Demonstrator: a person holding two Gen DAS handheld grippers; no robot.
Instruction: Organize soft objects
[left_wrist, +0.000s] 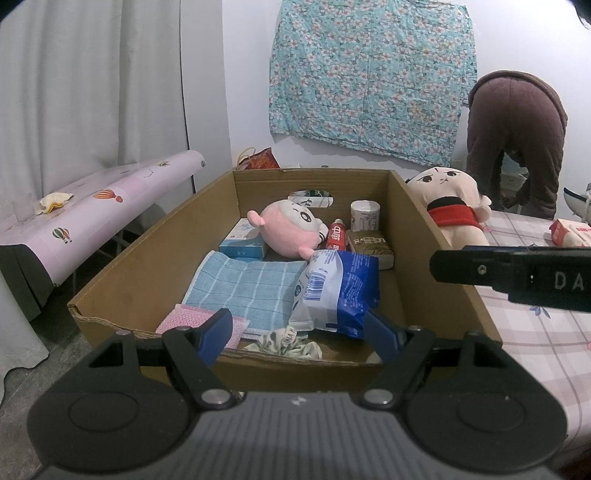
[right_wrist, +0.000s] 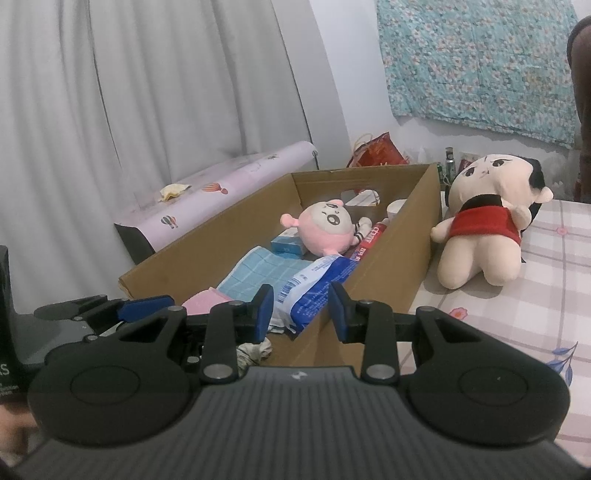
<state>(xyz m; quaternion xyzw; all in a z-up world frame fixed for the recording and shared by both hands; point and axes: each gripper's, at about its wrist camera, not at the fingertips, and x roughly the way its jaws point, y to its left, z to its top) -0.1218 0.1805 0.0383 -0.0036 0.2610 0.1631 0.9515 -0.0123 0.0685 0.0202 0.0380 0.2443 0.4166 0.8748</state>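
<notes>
Left gripper (left_wrist: 299, 332): jaws spread, empty, over the near rim of the box (left_wrist: 155, 236); right gripper (right_wrist: 301, 312): jaws partly spread, empty, at the box's right wall. Box holds pink plush (left_wrist: 288, 230), blue towel (left_wrist: 243, 288), pink cloth (left_wrist: 184, 321), blue-white packet (left_wrist: 340, 291), toothpaste (left_wrist: 337, 236), cartons. Doll (right_wrist: 480, 229) lies outside, on the checked bedspread (right_wrist: 535, 280) beside the box; curtain (right_wrist: 147, 92) behind.

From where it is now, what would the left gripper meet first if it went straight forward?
Probably the blue-and-white packet in the cardboard box, lying between its open fingers; depth is unclear.
</notes>
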